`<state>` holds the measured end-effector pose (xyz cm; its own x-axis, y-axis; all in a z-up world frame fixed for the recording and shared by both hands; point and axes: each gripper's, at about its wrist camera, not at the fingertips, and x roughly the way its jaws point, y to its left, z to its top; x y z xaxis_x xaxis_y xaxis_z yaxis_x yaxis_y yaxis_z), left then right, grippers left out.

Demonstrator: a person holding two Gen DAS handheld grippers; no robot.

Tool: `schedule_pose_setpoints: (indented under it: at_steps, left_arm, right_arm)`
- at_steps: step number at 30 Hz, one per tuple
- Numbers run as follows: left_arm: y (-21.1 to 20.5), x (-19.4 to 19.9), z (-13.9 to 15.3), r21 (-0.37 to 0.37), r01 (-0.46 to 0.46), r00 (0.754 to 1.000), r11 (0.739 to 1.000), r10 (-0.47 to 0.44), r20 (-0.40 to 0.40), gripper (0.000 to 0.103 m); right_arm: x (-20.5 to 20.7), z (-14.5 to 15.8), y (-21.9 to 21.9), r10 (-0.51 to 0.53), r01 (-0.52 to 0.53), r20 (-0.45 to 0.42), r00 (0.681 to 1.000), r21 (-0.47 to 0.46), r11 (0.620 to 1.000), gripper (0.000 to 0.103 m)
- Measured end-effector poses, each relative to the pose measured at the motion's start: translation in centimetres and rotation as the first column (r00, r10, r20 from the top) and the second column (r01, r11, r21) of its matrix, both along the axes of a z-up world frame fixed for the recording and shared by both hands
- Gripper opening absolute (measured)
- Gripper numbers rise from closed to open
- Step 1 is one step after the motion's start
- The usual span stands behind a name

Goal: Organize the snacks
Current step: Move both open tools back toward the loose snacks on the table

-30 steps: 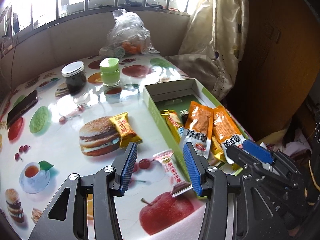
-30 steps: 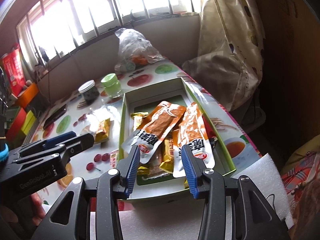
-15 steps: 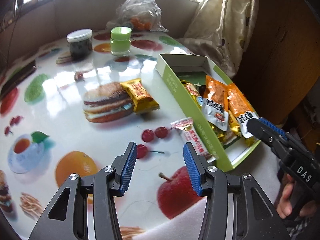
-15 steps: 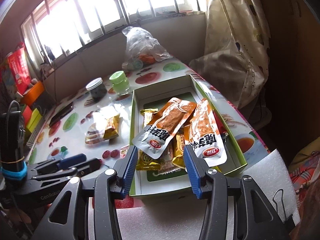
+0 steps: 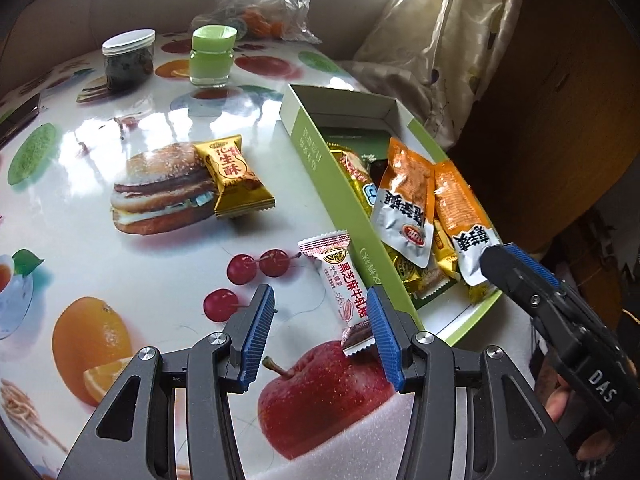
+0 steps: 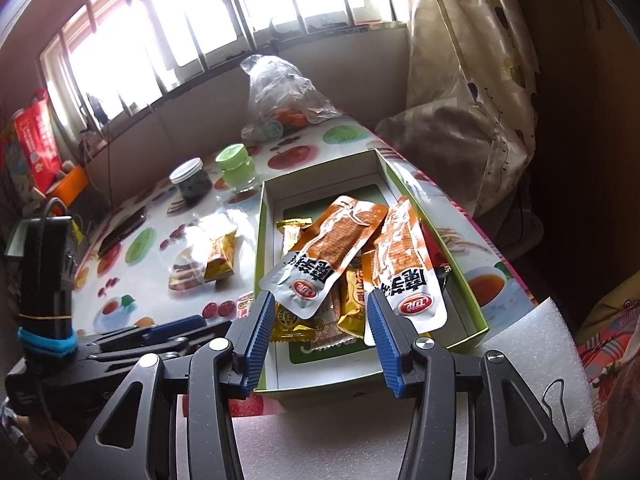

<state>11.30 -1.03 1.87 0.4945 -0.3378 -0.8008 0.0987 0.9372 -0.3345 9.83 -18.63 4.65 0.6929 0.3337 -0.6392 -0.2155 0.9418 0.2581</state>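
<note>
On the table's left lies a gold packet; nearer, my left gripper gapes around a pink candy beside the green box. Right, my right gripper spreads empty over orange pouches inside.

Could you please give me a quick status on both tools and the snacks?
Left tool open over pink-white candy wrapper beside green cardboard box. Right tool open, empty. Gold snack packet also outside.

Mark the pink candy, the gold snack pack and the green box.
pink candy (image 5: 347, 286), left wrist view, wrapper middle.
gold snack pack (image 5: 234, 178), left wrist view, printed face.
green box (image 5: 340, 184), left wrist view, outer side wall.
</note>
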Motion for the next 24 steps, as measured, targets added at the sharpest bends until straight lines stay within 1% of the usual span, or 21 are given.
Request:
schedule_pose_setpoints:
  at_steps: [7, 10, 13, 16, 19, 24]
  left_arm:
    - [-1.1, 0.7, -0.7, 0.023, 0.021, 0.999, 1.000, -0.020, -0.035, 0.050]
    - [-1.4, 0.9, -0.6, 0.048, 0.020, 0.999, 0.999, -0.018, -0.033, 0.050]
    - [-1.4, 1.1, -0.4, 0.093, 0.001, 0.999, 0.996, 0.003, -0.043, 0.055]
    - [-0.8, 1.1, -0.2, 0.120, -0.019, 0.999, 0.993, 0.024, -0.042, 0.055]
    - [-0.5, 1.3, -0.2, 0.131, -0.047, 0.998, 0.990, 0.053, -0.044, 0.055]
    - [-1.2, 1.8, -0.5, 0.140, -0.060, 0.996, 0.988, 0.068, -0.057, 0.055]
  right_arm:
    - [0.1, 0.0, -0.1, 0.001, -0.001, 0.000, 1.000, 0.005, 1.000, 0.047]
    - [0.1, 0.0, -0.1, 0.000, 0.000, -0.001, 1.000, 0.007, 1.000, 0.047]
    - [0.2, 0.0, -0.1, -0.002, 0.002, 0.000, 1.000, 0.012, 1.000, 0.047]
    - [0.2, 0.0, -0.2, 0.002, -0.002, 0.002, 1.000, 0.013, 1.000, 0.047]
    - [0.2, 0.0, -0.1, 0.002, -0.002, 0.002, 1.000, 0.016, 1.000, 0.047]
    - [0.3, 0.1, -0.2, -0.005, 0.005, 0.000, 1.000, 0.014, 1.000, 0.047]
